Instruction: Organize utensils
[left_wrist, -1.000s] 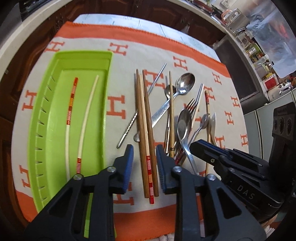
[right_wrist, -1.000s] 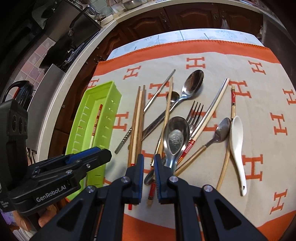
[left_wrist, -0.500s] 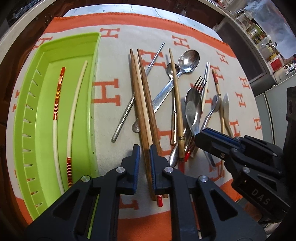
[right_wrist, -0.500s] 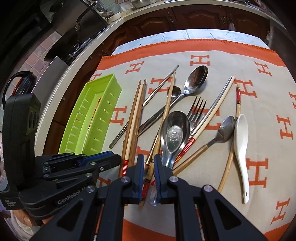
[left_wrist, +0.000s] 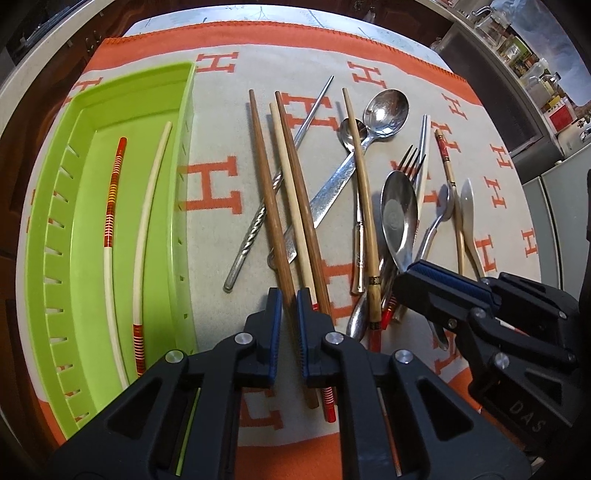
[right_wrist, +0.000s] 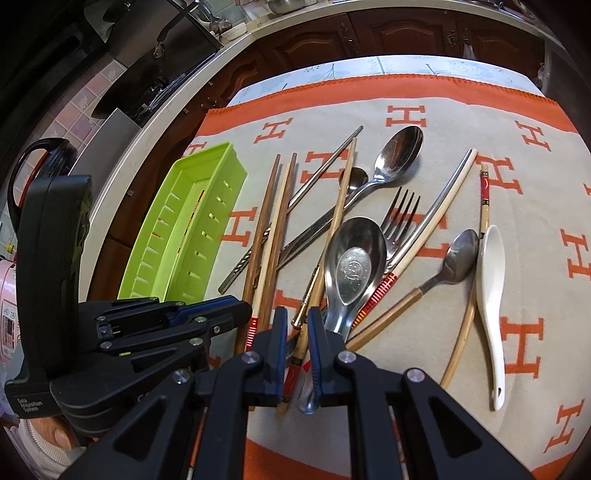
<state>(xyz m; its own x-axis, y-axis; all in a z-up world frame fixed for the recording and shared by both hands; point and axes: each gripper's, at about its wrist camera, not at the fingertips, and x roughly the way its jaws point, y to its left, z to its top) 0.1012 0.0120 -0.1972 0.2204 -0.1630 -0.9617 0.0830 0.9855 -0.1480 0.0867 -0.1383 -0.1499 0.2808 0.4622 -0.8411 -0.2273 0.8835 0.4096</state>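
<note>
A lime green tray (left_wrist: 186, 122) lies at the left on the orange-and-beige cloth (left_wrist: 218, 221), with two white chopsticks (left_wrist: 147, 206) with red-striped ends inside it. To its right lies a loose pile of chopsticks, spoons and a fork (right_wrist: 400, 210). My left gripper (left_wrist: 290, 306) is shut on the lower part of the leftmost dark brown chopstick (left_wrist: 264, 166), which still rests on the cloth. My right gripper (right_wrist: 297, 325) is shut to a thin slit low over the pile's near ends. A pale bamboo chopstick (right_wrist: 341, 199) runs under that slit, beside the big steel spoon (right_wrist: 354, 258).
A white ceramic spoon (right_wrist: 489, 280), a small wood-handled spoon (right_wrist: 461, 254) and a thin red-tipped chopstick (right_wrist: 484, 199) lie at the right. A twisted metal chopstick (left_wrist: 255, 229) crosses under the brown ones. The two grippers work close side by side. Kitchen counters and cabinets ring the table.
My left gripper went forward and down over the brown chopsticks, and its fingers closed from wide apart onto the leftmost one. The right gripper crept forward over the pile's near ends.
</note>
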